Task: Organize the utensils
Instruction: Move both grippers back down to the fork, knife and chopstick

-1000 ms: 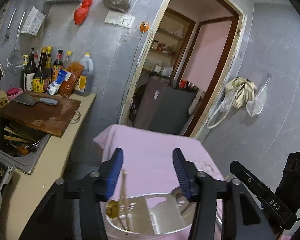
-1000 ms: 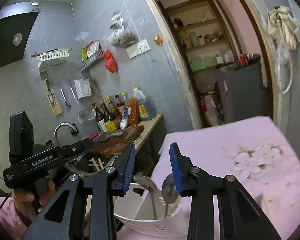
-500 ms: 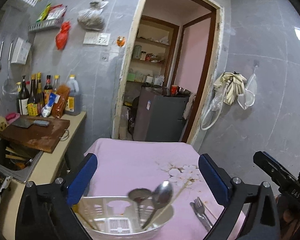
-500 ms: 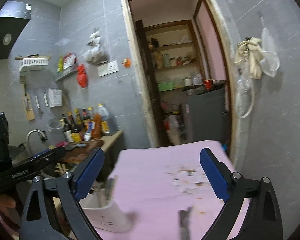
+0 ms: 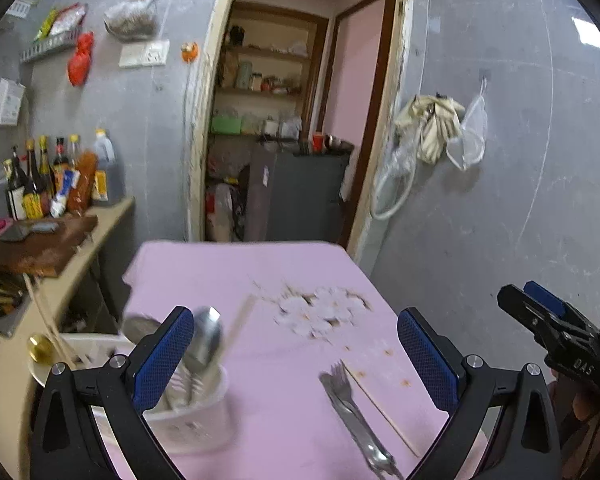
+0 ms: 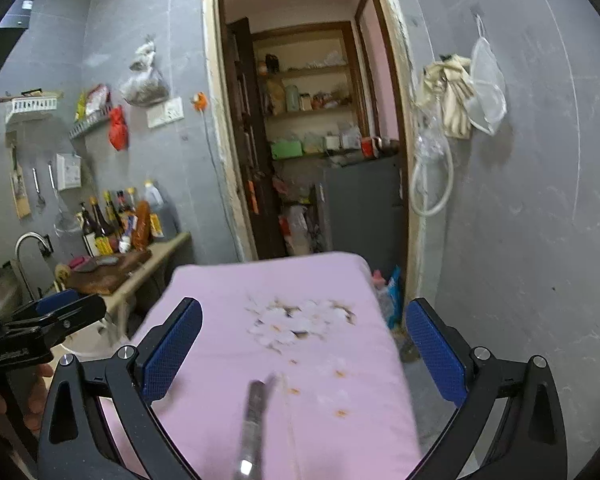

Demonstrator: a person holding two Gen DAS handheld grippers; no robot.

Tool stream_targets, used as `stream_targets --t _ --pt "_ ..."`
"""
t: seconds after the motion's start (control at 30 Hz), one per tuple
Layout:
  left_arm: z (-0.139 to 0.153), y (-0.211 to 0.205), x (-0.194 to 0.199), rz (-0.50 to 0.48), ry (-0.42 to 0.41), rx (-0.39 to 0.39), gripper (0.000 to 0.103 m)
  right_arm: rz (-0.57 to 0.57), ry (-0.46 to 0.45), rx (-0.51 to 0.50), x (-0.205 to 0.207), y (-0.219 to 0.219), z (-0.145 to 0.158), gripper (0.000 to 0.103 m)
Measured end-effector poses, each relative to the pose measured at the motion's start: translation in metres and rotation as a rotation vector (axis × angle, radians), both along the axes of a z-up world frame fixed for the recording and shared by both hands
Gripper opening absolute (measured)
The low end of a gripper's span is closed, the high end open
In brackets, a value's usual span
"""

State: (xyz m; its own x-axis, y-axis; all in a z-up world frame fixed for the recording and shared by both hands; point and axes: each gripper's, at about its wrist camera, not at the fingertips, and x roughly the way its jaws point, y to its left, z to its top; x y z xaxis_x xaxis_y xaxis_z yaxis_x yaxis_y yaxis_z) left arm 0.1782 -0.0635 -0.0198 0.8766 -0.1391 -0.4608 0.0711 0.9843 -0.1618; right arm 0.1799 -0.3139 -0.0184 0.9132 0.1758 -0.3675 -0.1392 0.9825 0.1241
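A white utensil holder (image 5: 188,420) stands on the pink tablecloth (image 5: 260,280) at the lower left, with metal spoons (image 5: 206,344) and chopsticks (image 5: 46,320) in it. A metal fork (image 5: 352,412) and a single chopstick (image 5: 384,412) lie flat on the cloth to its right. My left gripper (image 5: 296,356) is open and empty above them. My right gripper (image 6: 304,348) is open and empty above the cloth; the fork (image 6: 254,412) lies blurred between its fingers. The holder (image 6: 88,336) shows partly at the left behind the left gripper's body.
A kitchen counter (image 5: 80,248) with a cutting board (image 5: 36,244), sauce bottles (image 5: 52,180) and a sink stands left of the table. A doorway (image 5: 300,128) with shelves and a grey cabinet is behind. A grey wall with hanging bags (image 5: 440,128) is right.
Both grippers opened wide and drew back from the holder. The left view swung right, so the holder sits lower left and the fork is in view. The right view moved over the fork.
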Motion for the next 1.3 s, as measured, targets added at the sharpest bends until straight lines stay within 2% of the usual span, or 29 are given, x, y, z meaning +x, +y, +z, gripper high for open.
stream_targets --t 0.2,0.47,0.53,0.73,0.8,0.9,1.0,1.03,1.2,1.3 --pt "-0.028 -0.027 0.01 -0.004 0.093 -0.003 0.102 0.007 0.065 0.009 0.017 -0.026 -0.027 0.1" --pt "-0.069 -0.037 0.033 0.032 0.226 -0.037 0.102 0.04 0.18 0.022 0.038 -0.039 -0.079 0.099" --pt "-0.078 -0.039 0.038 0.036 0.259 -0.042 0.102 0.063 0.212 0.025 0.043 -0.038 -0.093 0.095" --pt "-0.097 -0.044 0.053 0.022 0.307 -0.042 0.101 0.135 0.299 0.029 0.052 -0.03 -0.132 0.073" --pt "-0.103 -0.044 0.058 0.017 0.318 -0.046 0.098 0.154 0.323 0.033 0.054 -0.026 -0.142 0.068" --pt "-0.113 -0.045 0.066 0.006 0.353 -0.057 0.089 0.193 0.36 0.036 0.058 -0.018 -0.156 0.065" --pt "-0.122 -0.044 0.071 -0.001 0.378 -0.072 0.085 0.238 0.382 0.019 0.06 -0.008 -0.166 0.057" --pt "-0.124 -0.044 0.073 -0.009 0.387 -0.081 0.081 0.251 0.388 0.011 0.061 -0.004 -0.169 0.054" --pt "-0.135 -0.046 0.082 -0.056 0.428 -0.105 0.066 0.309 0.411 0.001 0.066 0.008 -0.176 0.041" --pt "-0.138 -0.049 0.088 -0.077 0.436 -0.113 0.059 0.338 0.424 -0.002 0.067 0.012 -0.178 0.037"
